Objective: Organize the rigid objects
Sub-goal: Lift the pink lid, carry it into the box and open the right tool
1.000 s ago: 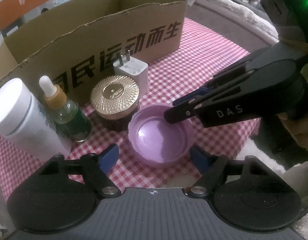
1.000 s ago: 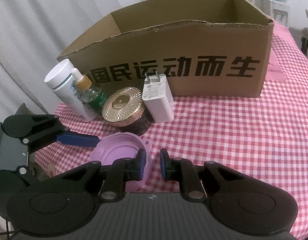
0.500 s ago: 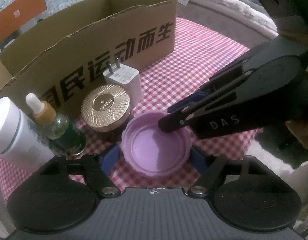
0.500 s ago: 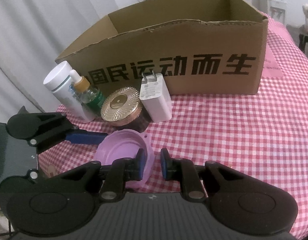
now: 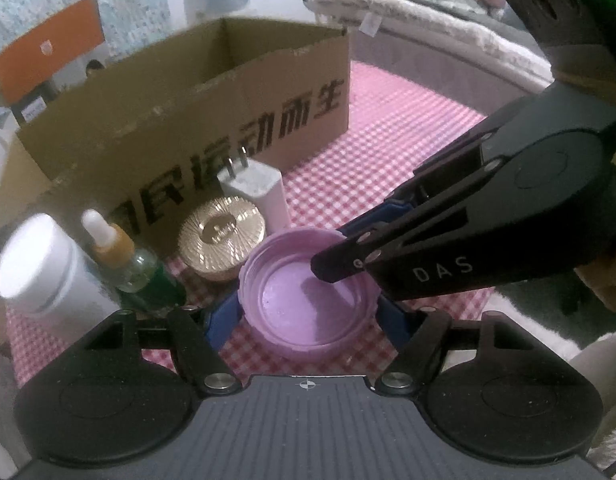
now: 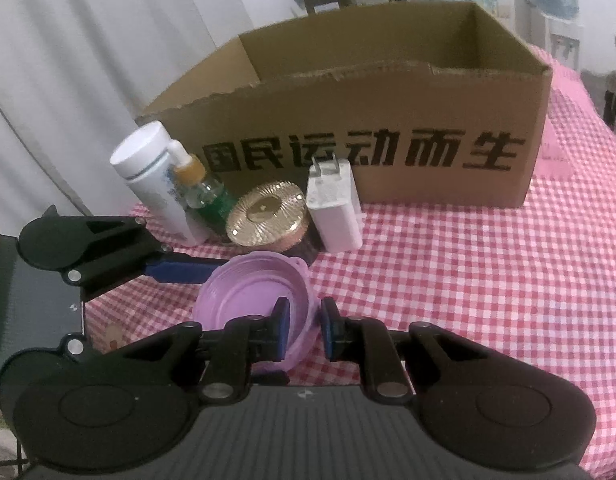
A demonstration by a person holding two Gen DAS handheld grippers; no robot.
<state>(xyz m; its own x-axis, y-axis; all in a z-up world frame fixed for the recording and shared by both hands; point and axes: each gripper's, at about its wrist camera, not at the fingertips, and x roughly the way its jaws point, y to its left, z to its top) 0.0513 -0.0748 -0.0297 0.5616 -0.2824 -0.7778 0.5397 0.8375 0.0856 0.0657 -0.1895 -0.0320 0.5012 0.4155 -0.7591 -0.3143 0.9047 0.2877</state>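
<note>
Lilac plastic lid [image 5: 313, 300] — light, stiff, thin-walled — sits open side up on the checked cloth [image 6: 467, 280], just before the gold-topped jar [image 6: 266, 216]. My right gripper [image 6: 302, 328] pinches its rim wall, fully closed on it. My left gripper [image 5: 308, 312] has just been closing — blue pads straddling the lid, apparently touching. I judge the rim the best hold.

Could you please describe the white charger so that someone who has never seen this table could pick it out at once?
Find the open cardboard box with black lettering on the checked tablecloth. A row of small things stands before its front wall; the charger is at the right end, beside the gold-lidded jar. It is the only white block with two metal prongs sticking up.
</note>
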